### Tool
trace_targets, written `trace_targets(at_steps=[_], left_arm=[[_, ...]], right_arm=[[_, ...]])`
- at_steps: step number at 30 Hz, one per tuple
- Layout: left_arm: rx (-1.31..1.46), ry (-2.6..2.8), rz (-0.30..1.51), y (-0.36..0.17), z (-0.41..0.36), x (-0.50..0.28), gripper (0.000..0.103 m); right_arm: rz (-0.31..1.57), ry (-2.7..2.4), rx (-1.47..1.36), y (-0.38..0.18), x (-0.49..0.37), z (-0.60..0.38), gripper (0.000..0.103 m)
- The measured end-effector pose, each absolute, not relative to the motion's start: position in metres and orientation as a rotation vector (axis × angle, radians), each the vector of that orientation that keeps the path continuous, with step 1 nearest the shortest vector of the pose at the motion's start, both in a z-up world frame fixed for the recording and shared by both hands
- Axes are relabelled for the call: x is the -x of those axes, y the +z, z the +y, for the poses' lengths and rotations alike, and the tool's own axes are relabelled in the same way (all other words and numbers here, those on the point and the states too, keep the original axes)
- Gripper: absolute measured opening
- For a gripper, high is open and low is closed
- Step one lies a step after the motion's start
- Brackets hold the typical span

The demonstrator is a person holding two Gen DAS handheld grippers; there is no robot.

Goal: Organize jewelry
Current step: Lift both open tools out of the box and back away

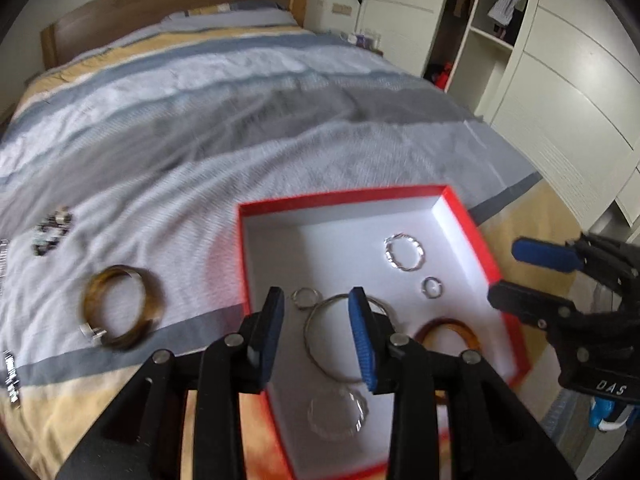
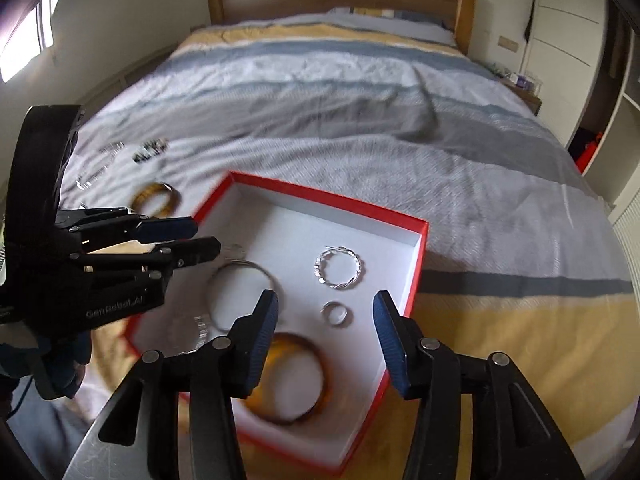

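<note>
Brown bangle clearest from left wrist

Below my fingers lies the bed, its striped cover in grey, white, blue and yellow bands. A red box with a white inside sits directly on it near the foot. To my left, loose on the cover, lie a brown bangle, a dark beaded piece farther up, and a clear bracelet, blurred.
</note>
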State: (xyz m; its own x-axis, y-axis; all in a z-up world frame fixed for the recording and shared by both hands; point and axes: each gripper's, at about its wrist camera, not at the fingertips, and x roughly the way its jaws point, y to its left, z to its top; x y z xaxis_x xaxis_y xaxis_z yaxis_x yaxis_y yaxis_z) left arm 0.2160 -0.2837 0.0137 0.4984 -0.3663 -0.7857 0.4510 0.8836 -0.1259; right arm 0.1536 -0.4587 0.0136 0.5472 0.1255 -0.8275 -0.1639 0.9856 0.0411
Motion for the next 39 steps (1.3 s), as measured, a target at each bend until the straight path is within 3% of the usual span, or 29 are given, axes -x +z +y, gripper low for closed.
trace_targets(at_steps=[11, 24, 26, 27, 28, 36, 39], left_arm=[[-0.148, -0.386, 0.757, 0.118, -0.24, -0.106, 0.032], [-0.075, -0.177, 0.581, 0.187, -0.149, 0.022, 0.033], [-0.059, -0.144, 0.549, 0.195, -0.135, 0.041, 0.038], [-0.056, -0.122, 0.531, 0.198, -0.13, 0.049, 0.051], [-0.057, -0.107, 0.514, 0.2, -0.127, 0.057, 0.054], [-0.066, -0.049, 0.392, 0.228, -0.107, 0.108, 0.055], [-0.061, -0.037, 0.361, 0.235, -0.105, 0.118, 0.056]], right_arm=[[0.818, 0.148, -0.051, 0.103, -0.066, -0.429, 0.061], [0.652, 0.152, -0.034, 0.175, 0.04, -0.364, 0.073], [0.634, 0.15, -0.024, 0.18, 0.055, -0.355, 0.073], [0.628, 0.152, -0.025, 0.181, 0.06, -0.352, 0.073], [0.615, 0.151, -0.024, 0.184, 0.067, -0.349, 0.073], [0.503, 0.117, -0.008, 0.209, 0.107, -0.333, 0.078], [0.457, 0.109, -0.004, 0.221, 0.121, -0.332, 0.084]])
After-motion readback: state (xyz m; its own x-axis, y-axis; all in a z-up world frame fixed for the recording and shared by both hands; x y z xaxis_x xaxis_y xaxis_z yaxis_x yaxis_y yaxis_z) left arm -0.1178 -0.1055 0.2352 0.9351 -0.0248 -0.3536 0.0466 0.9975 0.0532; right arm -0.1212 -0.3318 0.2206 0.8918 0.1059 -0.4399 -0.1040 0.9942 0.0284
